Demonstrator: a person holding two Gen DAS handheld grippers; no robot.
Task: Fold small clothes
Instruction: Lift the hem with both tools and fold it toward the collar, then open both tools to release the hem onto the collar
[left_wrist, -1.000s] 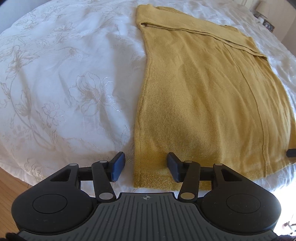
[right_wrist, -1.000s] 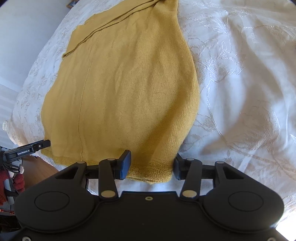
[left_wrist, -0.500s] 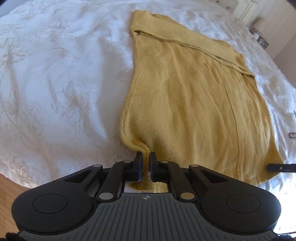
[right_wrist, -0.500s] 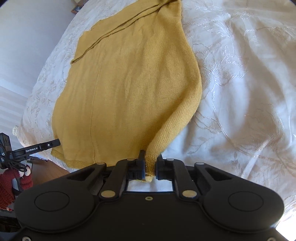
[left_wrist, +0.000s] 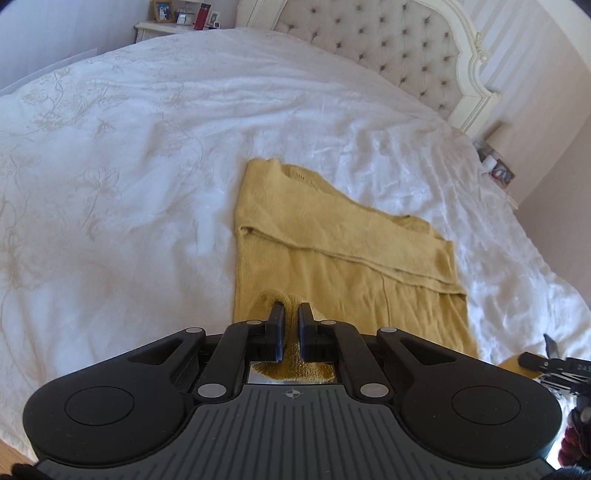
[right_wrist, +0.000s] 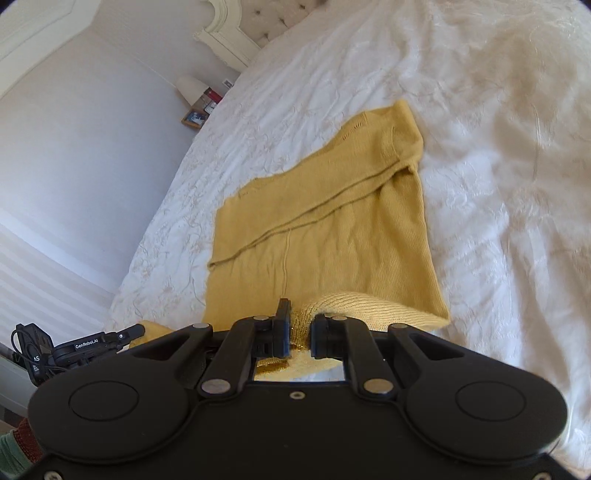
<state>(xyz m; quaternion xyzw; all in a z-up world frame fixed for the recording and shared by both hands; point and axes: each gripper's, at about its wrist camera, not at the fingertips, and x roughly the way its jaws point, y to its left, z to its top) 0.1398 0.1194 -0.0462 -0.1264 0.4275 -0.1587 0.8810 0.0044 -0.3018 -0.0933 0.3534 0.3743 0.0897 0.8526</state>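
Hem lifted since before; two hand-held grippers, left (left_wrist: 291, 314) and right (right_wrist: 299, 325), each clenched on one sweater (left_wrist: 332, 236).

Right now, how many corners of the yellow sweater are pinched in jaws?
2. The left gripper pinches the hem corner on the yellow sweater's left side; the right gripper pinches the corner on its right. Both corners are raised above the bedspread.
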